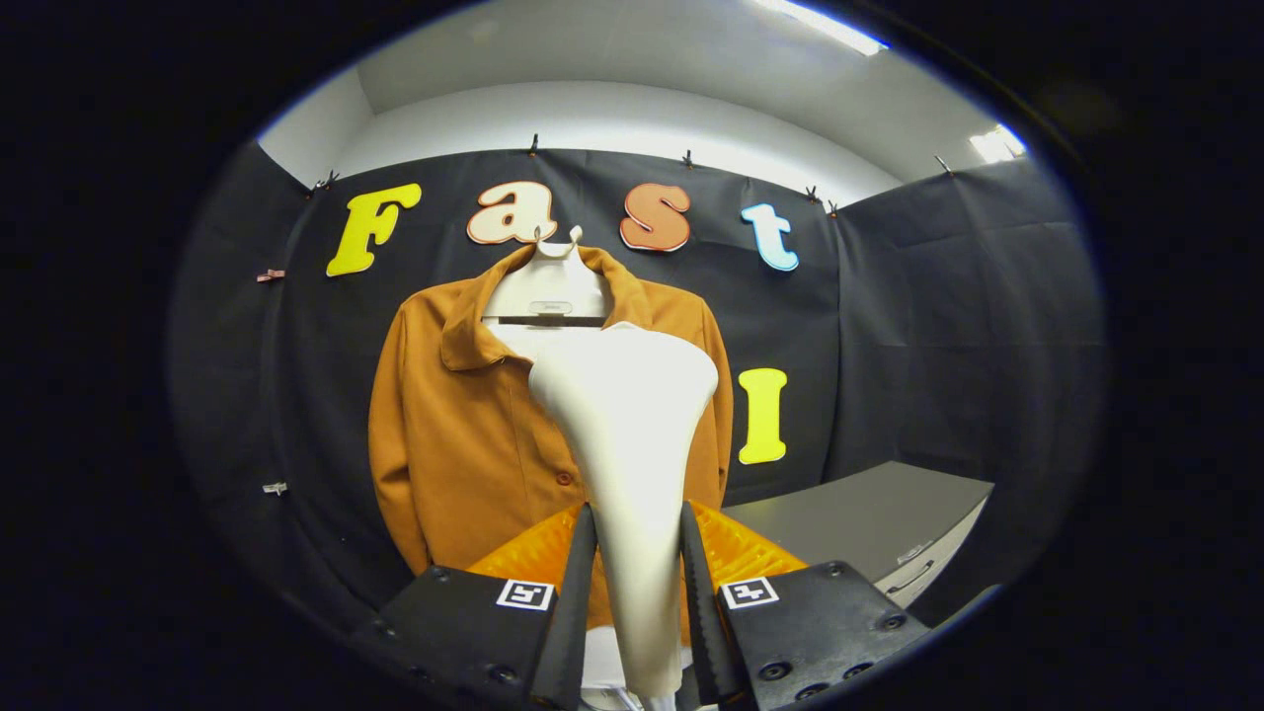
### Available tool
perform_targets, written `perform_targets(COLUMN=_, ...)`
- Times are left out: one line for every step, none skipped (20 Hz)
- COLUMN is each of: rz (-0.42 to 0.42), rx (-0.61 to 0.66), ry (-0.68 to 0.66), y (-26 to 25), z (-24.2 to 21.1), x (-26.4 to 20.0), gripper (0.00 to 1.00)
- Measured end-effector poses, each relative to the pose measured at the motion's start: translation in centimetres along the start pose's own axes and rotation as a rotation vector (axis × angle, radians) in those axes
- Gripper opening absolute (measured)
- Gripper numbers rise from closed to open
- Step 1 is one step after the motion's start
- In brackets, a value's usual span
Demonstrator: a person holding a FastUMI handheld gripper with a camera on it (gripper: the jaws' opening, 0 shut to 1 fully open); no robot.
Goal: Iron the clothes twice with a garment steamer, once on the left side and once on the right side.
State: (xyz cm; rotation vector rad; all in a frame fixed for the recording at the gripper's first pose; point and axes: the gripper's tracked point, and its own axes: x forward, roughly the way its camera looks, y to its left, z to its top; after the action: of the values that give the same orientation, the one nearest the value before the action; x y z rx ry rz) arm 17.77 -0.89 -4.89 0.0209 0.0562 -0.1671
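Hand-held gripper (pixel 637 553) clamped on one garment steamer (pixel 632 444), apparently near one orange shirt (pixel 464 434), one hanger (pixel 549 286).

i have the gripper (pixel 637 573) clamped on the garment steamer (pixel 629 444), one finger pressing each side of its narrow handle, the wide head rising upright just ahead. beyond it an orange-brown jacket (pixel 464 434) hangs on a white hanger (pixel 549 286) against the black wall, and the head overlaps its front. a grey cabinet (pixel 879 523) stands off to the right.
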Motion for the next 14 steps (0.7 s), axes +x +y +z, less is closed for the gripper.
perform_targets(rz=0.000, rx=0.003, ry=-0.007, y=0.0, z=0.1, x=-0.1, gripper=0.47)
perform_targets(rz=0.002, rx=0.003, ry=-0.013, y=0.0, z=0.3, x=-0.2, gripper=0.47)
perform_targets(rz=0.006, rx=0.002, ry=-0.020, y=-0.1, z=0.4, x=-0.3, gripper=0.47)
perform_targets(rz=0.010, rx=0.001, ry=-0.026, y=-0.2, z=0.6, x=-0.4, gripper=0.47)
perform_targets(rz=0.014, rx=-0.001, ry=-0.030, y=-0.3, z=0.6, x=-0.6, gripper=0.47)
perform_targets(rz=0.017, rx=0.000, ry=-0.034, y=-0.6, z=0.8, x=-0.7, gripper=0.47)
perform_targets(rz=0.025, rx=0.002, ry=-0.042, y=-0.9, z=0.9, x=-0.8, gripper=0.47)
perform_targets(rz=0.033, rx=0.005, ry=-0.047, y=-1.0, z=1.1, x=-0.7, gripper=0.47)
perform_targets(rz=0.046, rx=0.007, ry=-0.050, y=-1.1, z=1.2, x=-0.6, gripper=0.47)
perform_targets(rz=0.058, rx=0.004, ry=-0.050, y=-1.3, z=1.2, x=-0.4, gripper=0.47)
perform_targets(rz=0.068, rx=-0.001, ry=-0.043, y=-1.6, z=1.1, x=-0.3, gripper=0.47)
perform_targets(rz=0.076, rx=-0.002, ry=-0.040, y=-1.9, z=1.1, x=-0.2, gripper=0.47)
perform_targets(rz=0.081, rx=0.000, ry=-0.039, y=-2.2, z=1.3, x=0.0, gripper=0.47)
perform_targets(rz=0.088, rx=0.003, ry=-0.039, y=-2.5, z=1.4, x=0.1, gripper=0.47)
